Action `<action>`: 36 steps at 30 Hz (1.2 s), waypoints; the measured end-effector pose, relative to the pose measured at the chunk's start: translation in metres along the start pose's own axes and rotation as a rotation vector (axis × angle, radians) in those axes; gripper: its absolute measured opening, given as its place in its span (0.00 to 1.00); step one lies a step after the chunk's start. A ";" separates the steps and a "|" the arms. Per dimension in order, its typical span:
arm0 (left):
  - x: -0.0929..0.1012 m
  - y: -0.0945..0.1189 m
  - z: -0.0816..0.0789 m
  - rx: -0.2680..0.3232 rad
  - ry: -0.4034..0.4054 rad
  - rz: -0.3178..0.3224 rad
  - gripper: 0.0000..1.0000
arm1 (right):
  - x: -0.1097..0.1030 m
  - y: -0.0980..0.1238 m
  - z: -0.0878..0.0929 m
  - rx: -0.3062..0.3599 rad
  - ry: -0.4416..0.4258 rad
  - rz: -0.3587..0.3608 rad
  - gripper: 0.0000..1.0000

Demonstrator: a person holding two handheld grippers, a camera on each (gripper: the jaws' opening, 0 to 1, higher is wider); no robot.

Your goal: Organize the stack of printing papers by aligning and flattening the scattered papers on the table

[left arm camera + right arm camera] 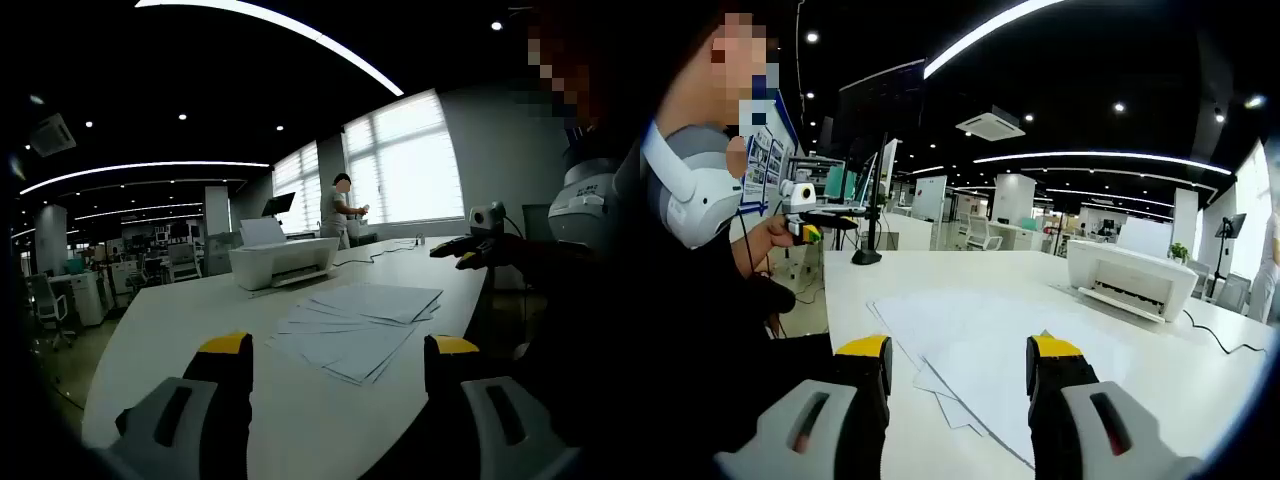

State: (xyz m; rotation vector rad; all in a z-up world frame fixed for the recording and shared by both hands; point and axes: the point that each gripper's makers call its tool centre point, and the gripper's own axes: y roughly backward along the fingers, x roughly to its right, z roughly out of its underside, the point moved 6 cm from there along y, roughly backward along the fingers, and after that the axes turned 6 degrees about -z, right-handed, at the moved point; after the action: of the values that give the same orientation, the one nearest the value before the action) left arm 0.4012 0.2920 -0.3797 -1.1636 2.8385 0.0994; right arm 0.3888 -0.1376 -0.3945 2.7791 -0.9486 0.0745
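So the papers (355, 325) are fanned out loose on the white bench (200, 330), a bit in front of the printer (285, 262) on the side nearer the person, with corners poking out at different angles and none of the edges lined up. In the right gripper view the same sheets (990, 345) sit just past the jaws, again on the near side of the printer (1130, 278), and a couple of corners stick out underneath toward the bench edge. Both tools are hanging above the bench with nothing in them: the left hand-held gripper (335, 350) has its jaws spread wide, and the right hand-held gripper (958, 352) is the same, jaws apart and empty. My guess on handling: plain printer paper is super light, floppy, and slides like crazy on a smooth top, so pinching one sheet will likely just drag it or crease it. I'd go for the outer edges of the spread instead, one jaw set on each side, and nudge the sheets inward toward the middle of the pile, then tap the edges square. Pressing down flat on top should settle any lifted corners. Easy to bend a corner if you come in steep, so keep it low and gentle.
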 end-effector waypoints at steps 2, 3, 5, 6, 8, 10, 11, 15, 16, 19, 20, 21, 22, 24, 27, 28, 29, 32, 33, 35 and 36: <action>0.000 0.000 0.001 0.000 0.003 0.000 0.74 | 0.000 -0.002 0.001 -0.004 -0.002 -0.005 0.50; 0.000 0.000 0.001 -0.001 0.004 -0.001 0.74 | 0.000 -0.002 0.001 -0.005 -0.002 -0.006 0.50; 0.000 0.001 0.002 -0.002 0.005 -0.002 0.74 | 0.000 -0.002 0.001 -0.004 -0.003 -0.006 0.50; 0.000 0.001 0.002 -0.002 0.006 -0.002 0.74 | 0.000 -0.002 0.001 -0.003 -0.003 -0.006 0.50; 0.000 0.002 0.002 0.003 0.006 -0.002 0.74 | 0.000 -0.002 0.001 -0.001 -0.005 -0.004 0.50; 0.000 0.002 0.002 0.004 0.006 -0.003 0.74 | 0.000 -0.002 0.002 -0.004 -0.006 -0.004 0.50; 0.000 0.002 0.002 0.003 0.007 -0.005 0.74 | 0.000 -0.002 0.003 -0.006 -0.008 -0.002 0.50; 0.000 0.002 0.002 0.002 0.007 -0.005 0.74 | 0.000 0.000 0.003 -0.005 -0.009 0.002 0.50; 0.000 0.002 0.001 0.003 0.007 -0.005 0.74 | 0.000 0.000 0.003 -0.003 -0.009 0.002 0.50; 0.001 0.002 0.001 0.001 0.005 -0.003 0.74 | 0.000 0.001 0.003 -0.003 -0.008 0.004 0.51; 0.001 0.001 0.001 0.001 0.006 -0.003 0.74 | 0.000 0.002 0.003 -0.003 -0.008 0.004 0.51; 0.002 0.001 0.001 0.001 0.007 -0.003 0.74 | 0.000 0.002 0.003 -0.003 -0.009 0.005 0.51; 0.002 0.001 0.001 0.000 0.007 -0.003 0.74 | 0.000 0.002 0.003 -0.003 -0.008 0.006 0.51; 0.002 0.001 0.002 -0.001 0.007 -0.003 0.74 | 0.000 0.002 0.003 -0.003 -0.008 0.006 0.51; 0.002 0.001 0.002 -0.002 0.007 -0.003 0.74 | 0.000 0.001 0.003 -0.003 -0.008 0.005 0.51; 0.002 0.001 0.002 -0.002 0.007 -0.004 0.74 | 0.000 0.001 0.003 -0.004 -0.008 0.005 0.51; 0.002 0.001 0.002 -0.002 0.007 -0.004 0.74 | -0.001 0.001 0.003 -0.004 -0.008 0.005 0.51; 0.003 0.000 0.002 -0.004 0.005 -0.003 0.74 | 0.000 0.001 0.004 -0.005 -0.012 0.006 0.51; 0.003 0.000 0.002 -0.004 0.005 -0.003 0.74 | 0.000 0.001 0.005 -0.005 -0.013 0.007 0.51; 0.003 0.000 0.001 -0.003 0.006 -0.002 0.74 | 0.000 0.001 0.005 -0.005 -0.015 0.008 0.51; 0.003 0.000 0.001 -0.003 0.006 -0.002 0.74 | 0.000 0.001 0.005 -0.005 -0.015 0.008 0.51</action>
State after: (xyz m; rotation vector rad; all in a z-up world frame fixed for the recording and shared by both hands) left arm 0.3992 0.2899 -0.3815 -1.1696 2.8433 0.1009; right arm 0.3880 -0.1394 -0.3989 2.7757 -0.9618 0.0527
